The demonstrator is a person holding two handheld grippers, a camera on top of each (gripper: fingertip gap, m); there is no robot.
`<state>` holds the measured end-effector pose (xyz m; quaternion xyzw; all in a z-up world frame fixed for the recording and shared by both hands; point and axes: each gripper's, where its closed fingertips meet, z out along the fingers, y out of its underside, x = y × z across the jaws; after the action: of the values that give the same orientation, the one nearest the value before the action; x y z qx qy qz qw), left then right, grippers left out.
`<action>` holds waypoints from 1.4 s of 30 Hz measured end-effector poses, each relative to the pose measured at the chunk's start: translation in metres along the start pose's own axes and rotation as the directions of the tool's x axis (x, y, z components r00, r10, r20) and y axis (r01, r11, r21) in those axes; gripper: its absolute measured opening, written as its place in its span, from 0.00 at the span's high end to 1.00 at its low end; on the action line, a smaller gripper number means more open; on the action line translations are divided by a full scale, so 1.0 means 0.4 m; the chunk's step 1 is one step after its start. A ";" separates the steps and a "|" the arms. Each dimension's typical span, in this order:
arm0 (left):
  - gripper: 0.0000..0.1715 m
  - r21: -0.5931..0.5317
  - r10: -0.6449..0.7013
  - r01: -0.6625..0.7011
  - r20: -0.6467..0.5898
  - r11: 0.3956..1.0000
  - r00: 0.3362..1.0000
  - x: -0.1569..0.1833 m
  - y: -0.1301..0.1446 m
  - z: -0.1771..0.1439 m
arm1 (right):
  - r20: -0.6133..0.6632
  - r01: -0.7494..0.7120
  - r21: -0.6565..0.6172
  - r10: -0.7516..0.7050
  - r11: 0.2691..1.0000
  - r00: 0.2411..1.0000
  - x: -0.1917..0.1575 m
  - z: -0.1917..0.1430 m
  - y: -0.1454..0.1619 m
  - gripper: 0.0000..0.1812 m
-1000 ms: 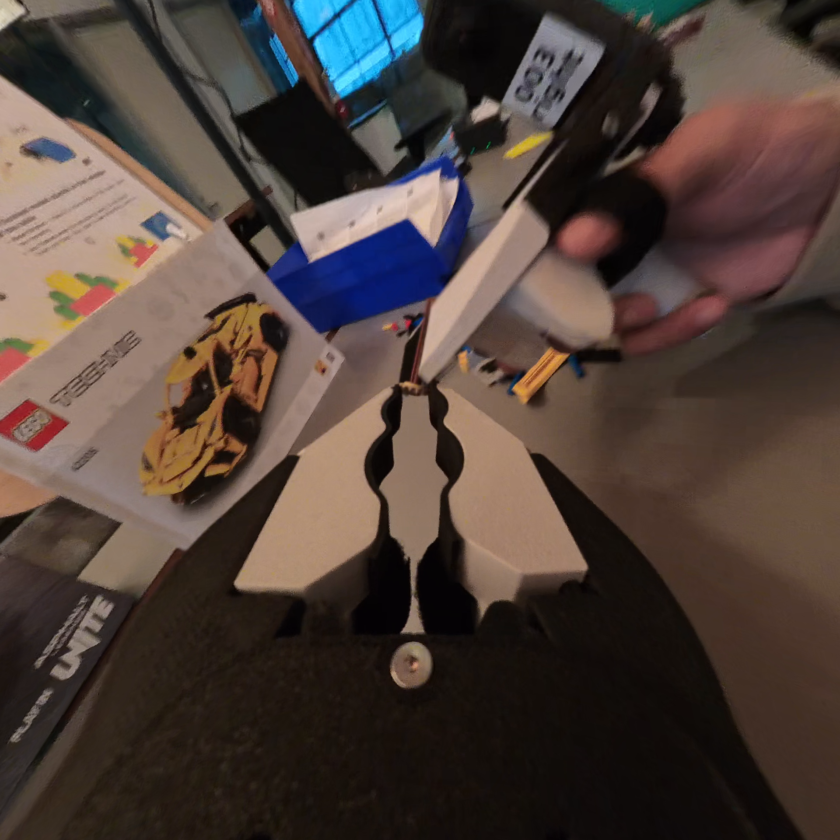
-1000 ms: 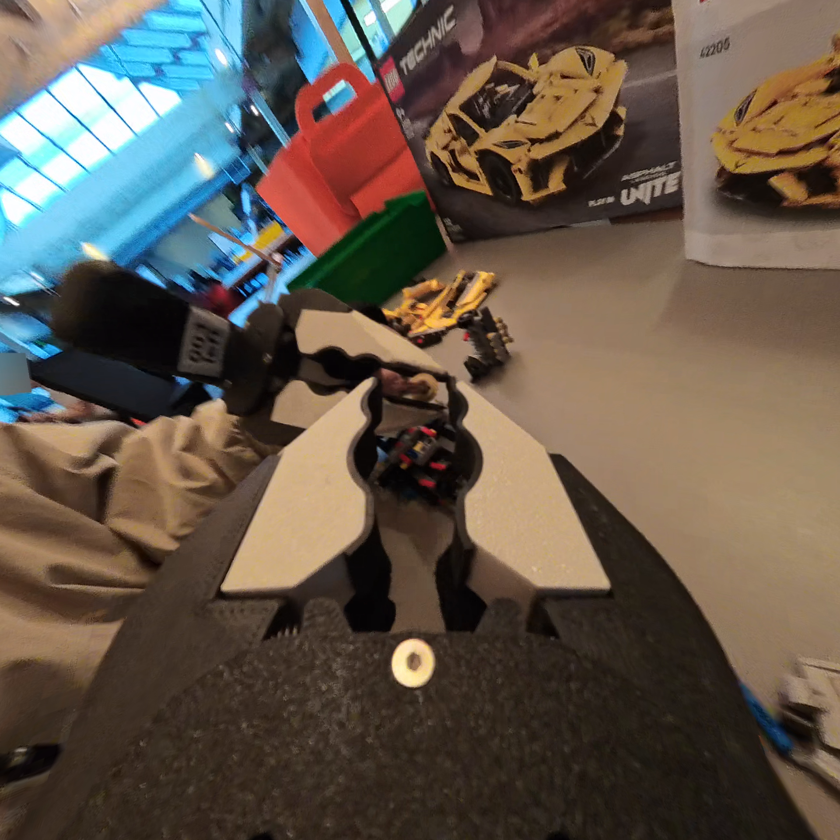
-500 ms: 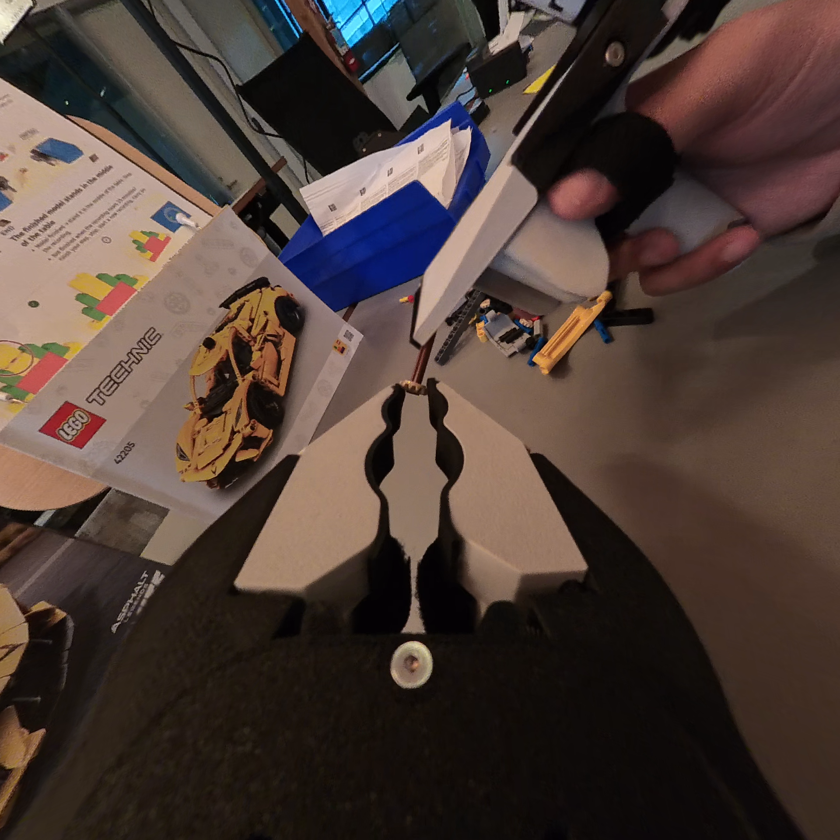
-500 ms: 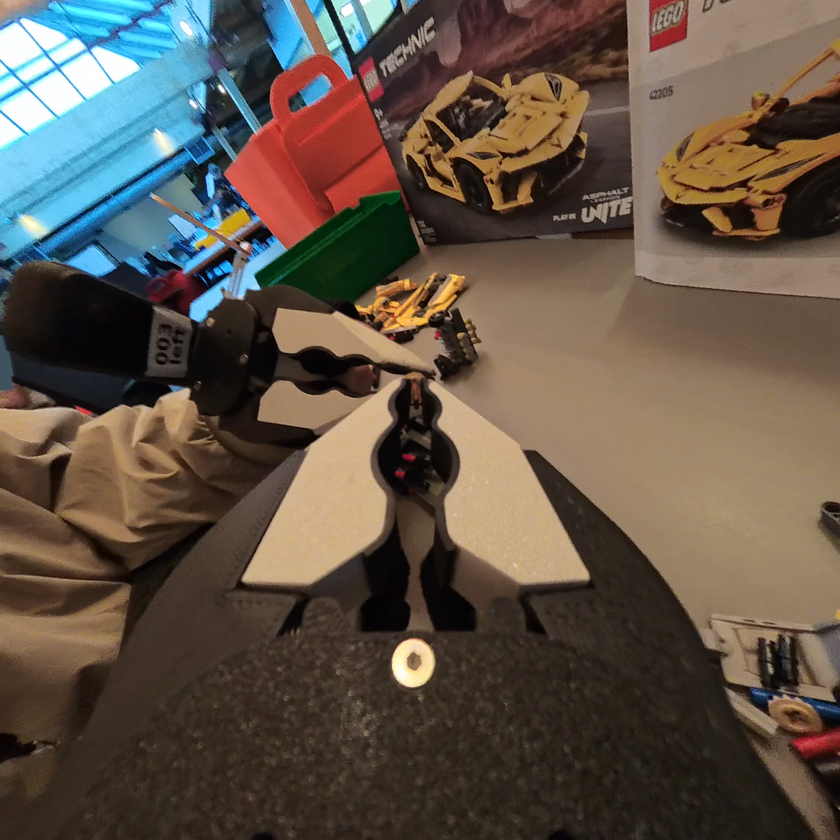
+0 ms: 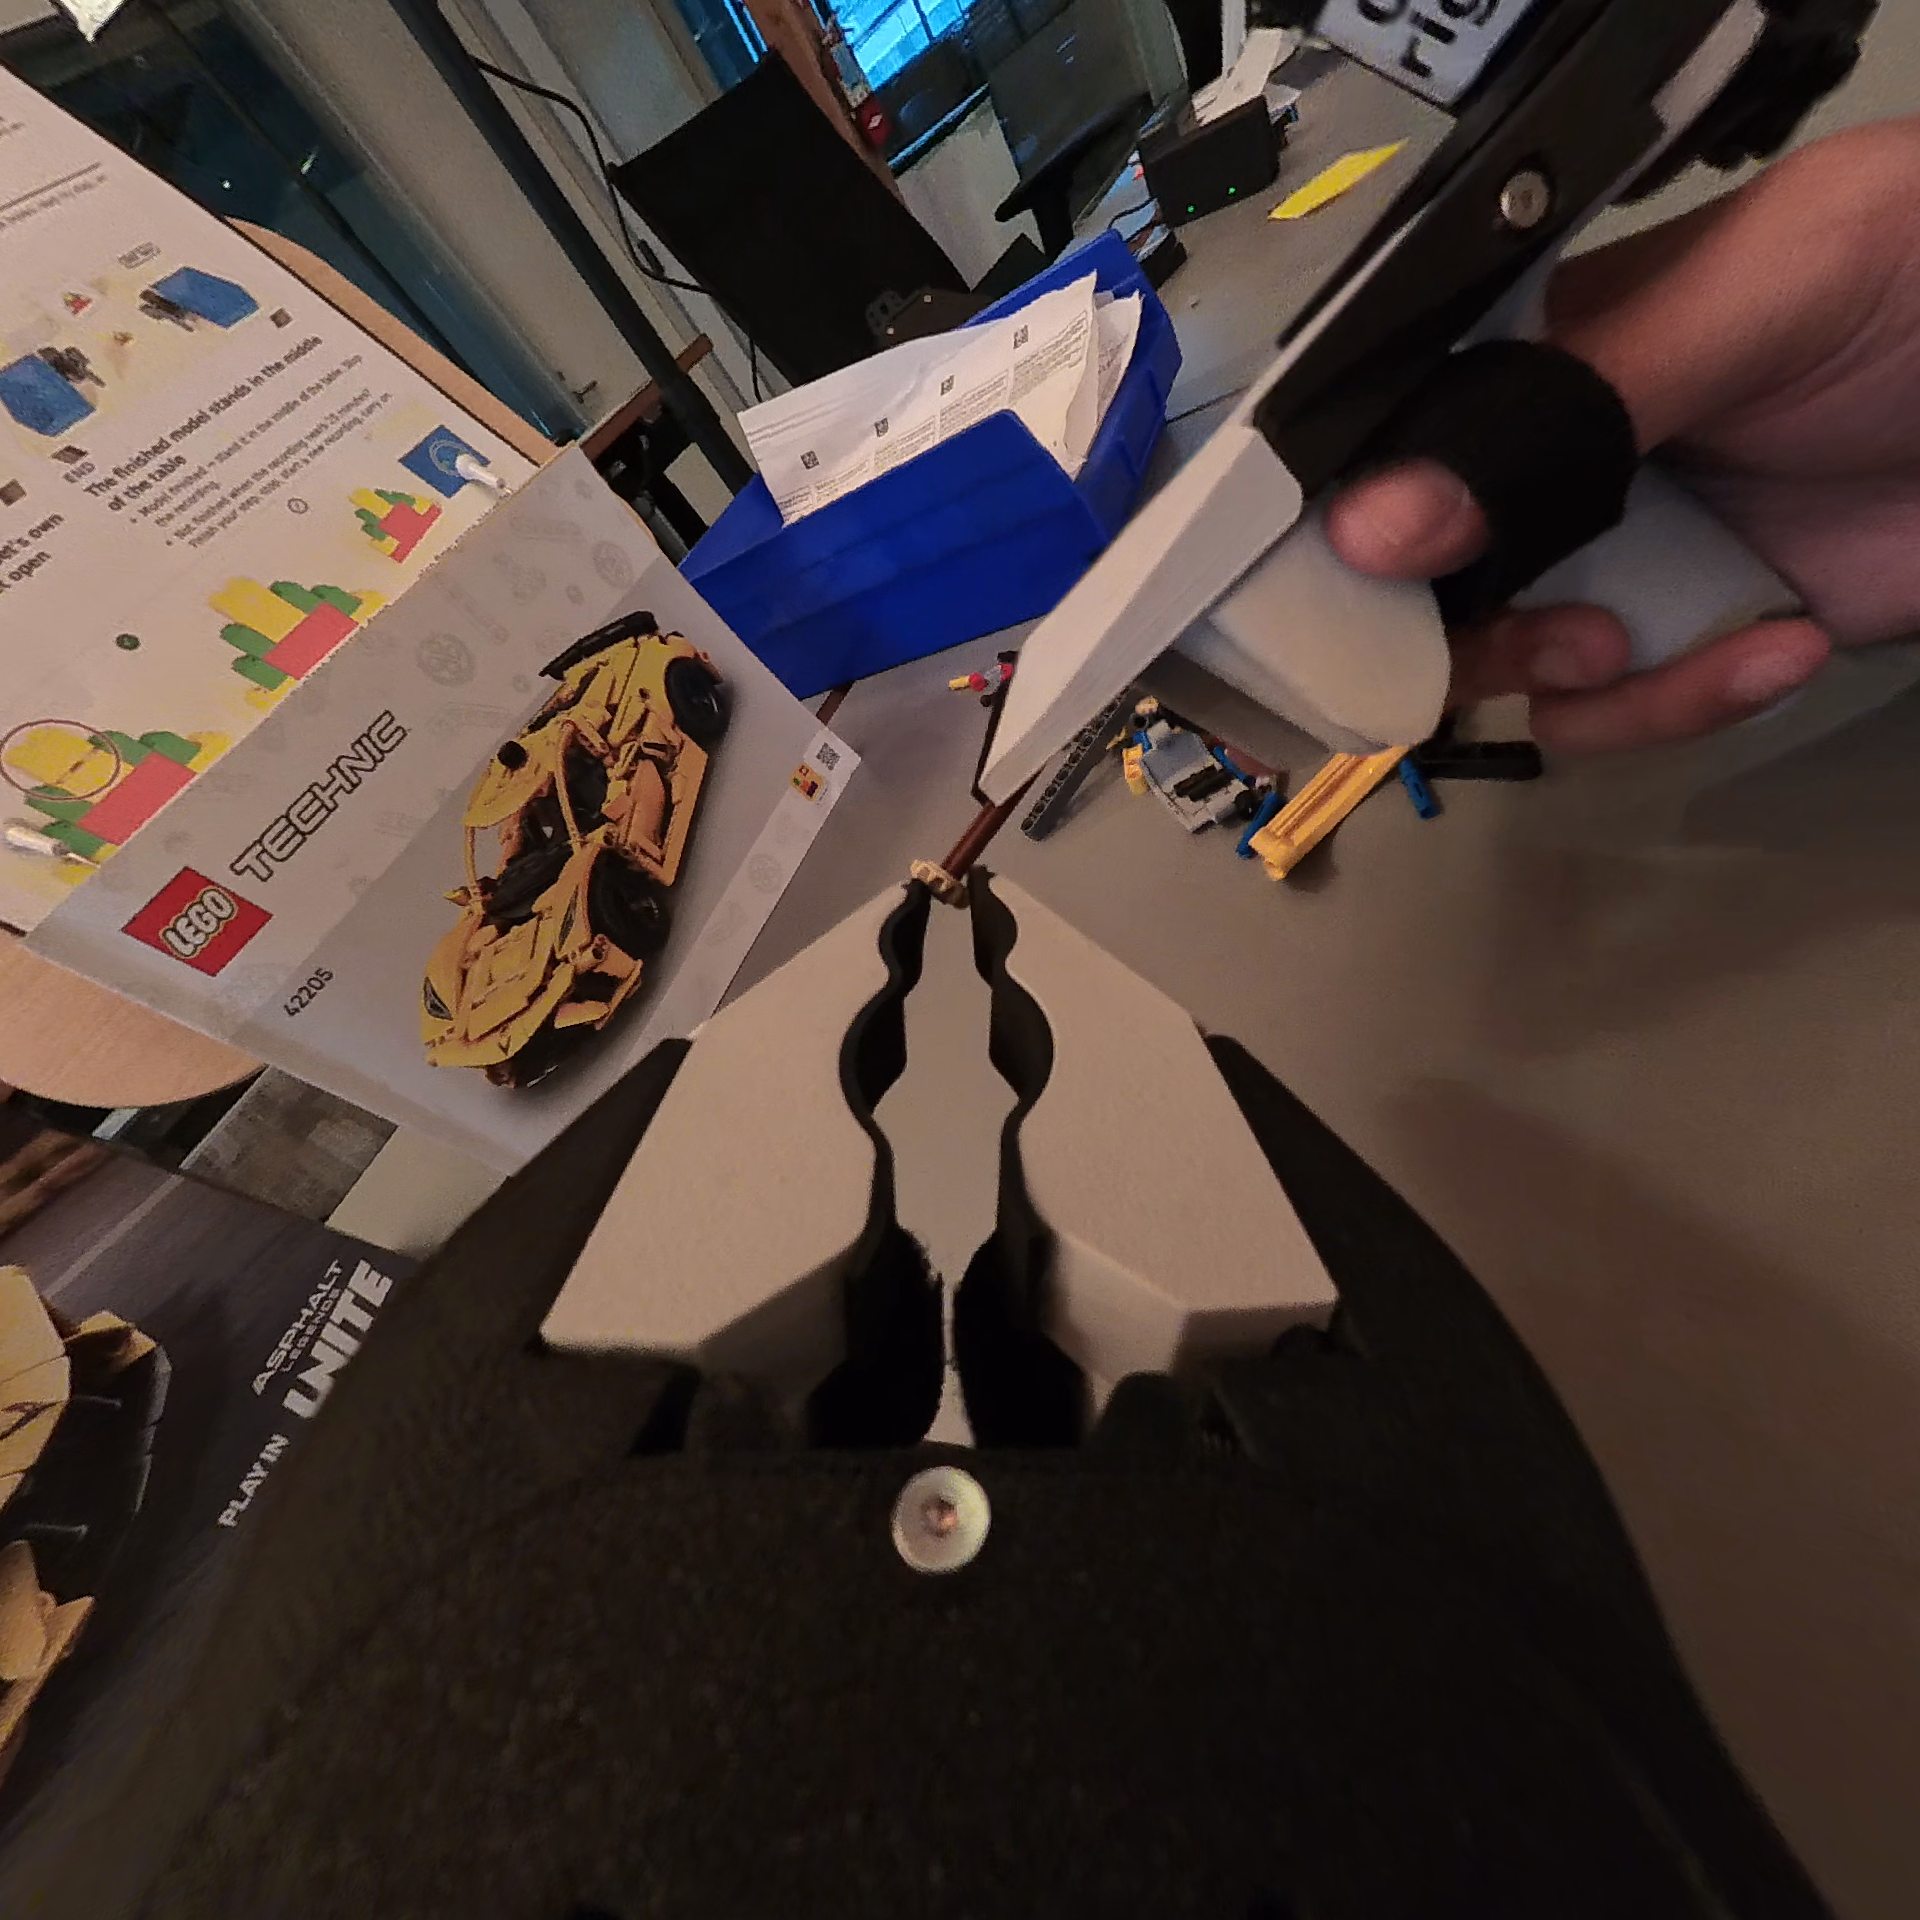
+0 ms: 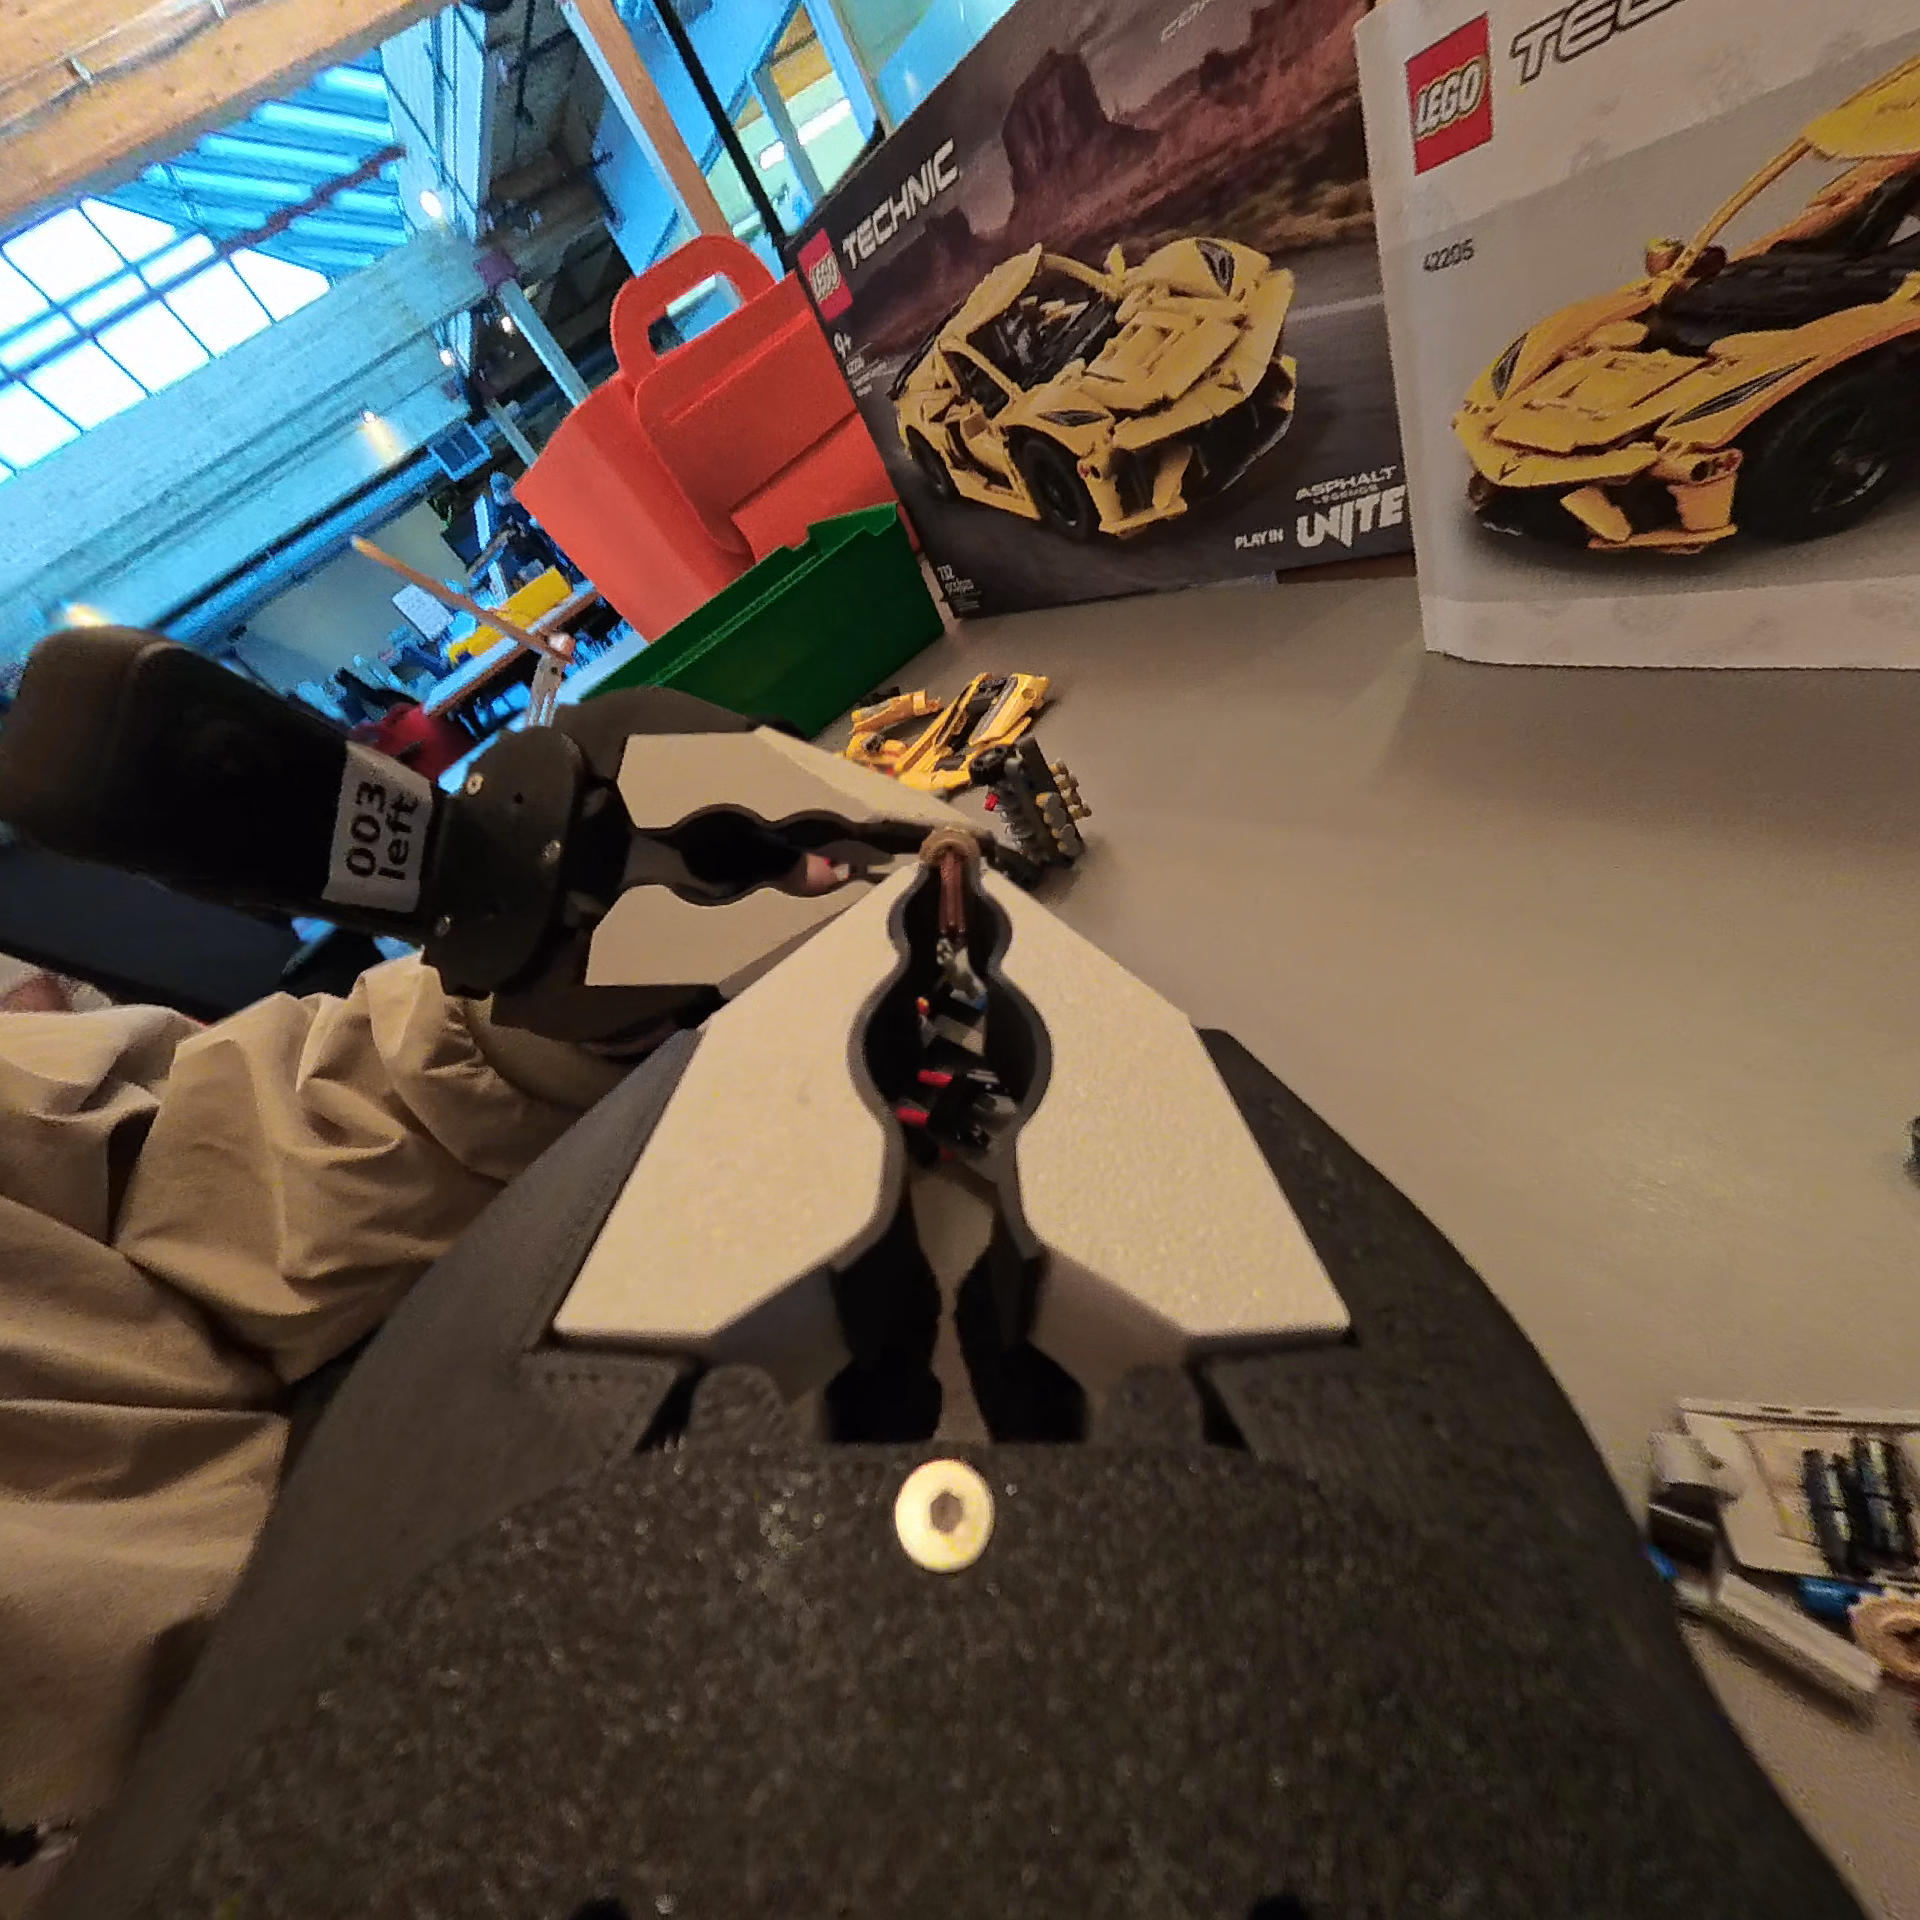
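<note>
At the centre of the left wrist frame, we see our left claw (image 5: 940, 883) clamped on a tan gear (image 5: 935, 876). Our right claw (image 6: 951, 868) pinches the brown axle (image 5: 977, 831) running through that gear, above the grey bench (image 5: 1455, 1039).

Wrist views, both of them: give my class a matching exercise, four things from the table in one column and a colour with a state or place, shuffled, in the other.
Things
1. bin
2. carry case
3. tray
4. axle

Descriptions
A. red, with a handle on top
B. brown, one end in the left gripper, the other in the right gripper
C. blue, holding white papers
D. green, open-topped, standing next to the carry case

Pairs: 1-C, 2-A, 3-D, 4-B
</note>
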<state>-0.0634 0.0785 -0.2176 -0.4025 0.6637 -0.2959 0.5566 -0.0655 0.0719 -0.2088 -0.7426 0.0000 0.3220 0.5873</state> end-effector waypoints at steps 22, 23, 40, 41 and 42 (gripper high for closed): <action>0.93 0.103 -0.578 0.797 -0.634 0.595 0.513 0.012 -0.159 -0.103 | 0.464 -0.269 0.056 0.213 0.962 0.860 -0.127 -0.046 -0.054 0.98; 0.93 0.103 -0.576 0.798 -0.639 0.593 0.510 0.013 -0.161 -0.104 | 0.470 -0.273 0.055 0.216 0.960 0.856 -0.129 -0.046 -0.054 0.98; 0.93 0.173 -0.233 0.267 -0.193 0.948 0.953 -0.020 -0.092 -0.072 | 0.244 -0.197 0.100 0.168 0.975 0.955 -0.039 -0.049 -0.063 0.81; 0.93 0.165 -0.180 0.201 -0.134 0.966 0.974 -0.028 -0.083 -0.067 | 0.189 -0.156 0.110 0.133 0.982 0.973 -0.028 -0.048 -0.061 0.81; 0.93 0.157 -0.125 0.138 -0.096 0.978 0.988 -0.029 -0.077 -0.061 | 0.156 -0.119 0.120 0.100 0.986 0.983 -0.030 -0.043 -0.058 0.80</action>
<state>-0.0805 0.0718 -0.1809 -0.3858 0.6324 -0.4022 0.5380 -0.0578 0.0596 -0.1810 -0.6760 0.0177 0.4077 0.6136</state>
